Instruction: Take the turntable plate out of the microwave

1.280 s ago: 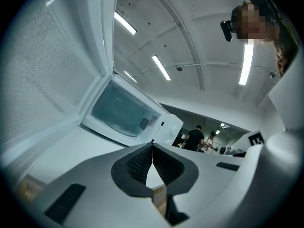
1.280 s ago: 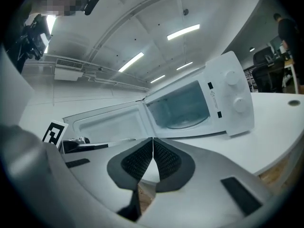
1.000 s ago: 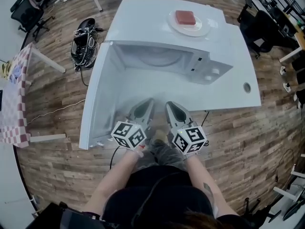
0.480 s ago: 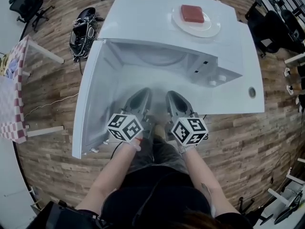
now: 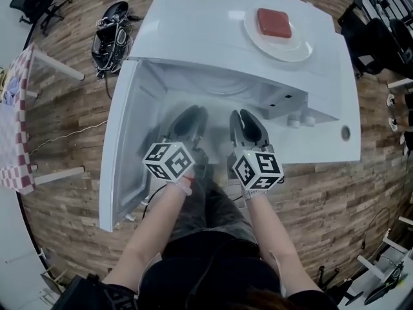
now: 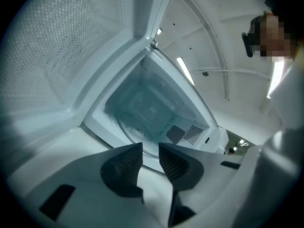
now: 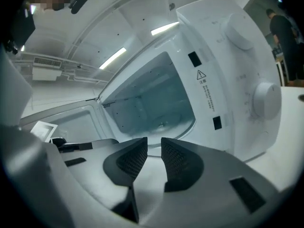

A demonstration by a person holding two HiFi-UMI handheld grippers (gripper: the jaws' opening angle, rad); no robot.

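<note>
A white microwave stands on a white table, its door swung open to the left. The clear glass turntable plate lies on the cavity floor; its rim also shows as the plate and the plate in the two gripper views. My left gripper and right gripper sit side by side at the cavity mouth, pointing in. The left gripper's jaws are opening with nothing between them. The right gripper's jaws are also opening and hold nothing. Neither touches the plate.
A white dish with a red block sits on the white surface behind the microwave front. The control knobs are right of the cavity. A checked-cloth table and a pile of cables are on the floor side at left.
Both grippers have moved forward, closer to the open cavity. Their jaws, shut before, now stand apart by a narrow gap.
</note>
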